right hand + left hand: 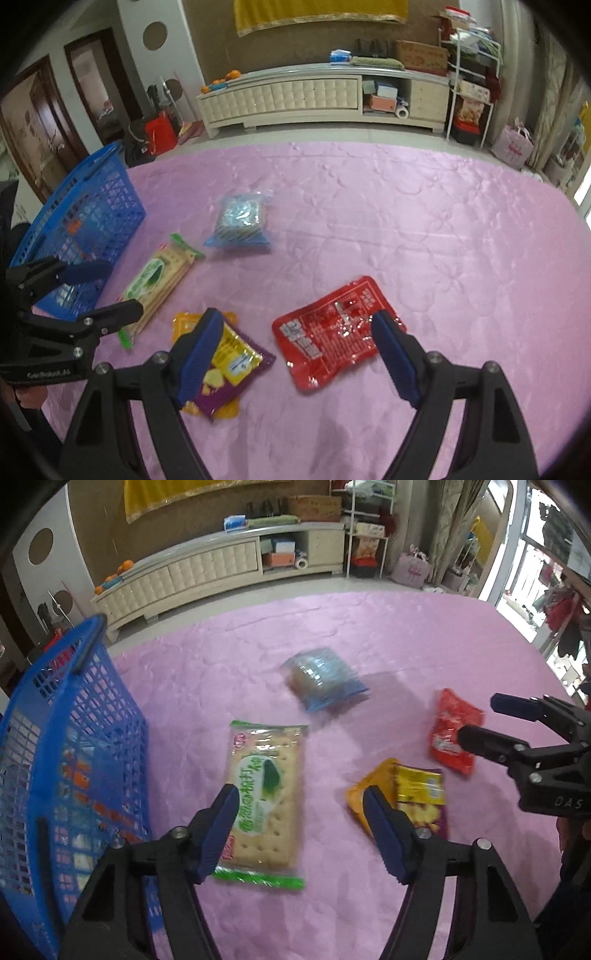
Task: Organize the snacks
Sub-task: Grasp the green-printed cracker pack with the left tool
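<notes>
Green-edged cracker pack (264,805) lies beneath the left gripper's (301,830) spread, empty fingers (218,830); right gripper (295,358) likewise released.

left tool (301,830): jaws spread, empty | right tool (297,354): jaws spread, empty

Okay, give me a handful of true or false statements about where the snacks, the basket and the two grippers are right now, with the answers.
1. Both grippers are open and empty. True: left gripper, right gripper.
2. The blue basket sits at the right edge of the pink cloth. False: it is at the left edge.
3. The cracker pack lies on the cloth beside the basket. True.
4. The red packet is already in the basket. False: it lies on the cloth under the right gripper.
5. The blue packet is held by the left gripper. False: it lies loose on the cloth.
</notes>
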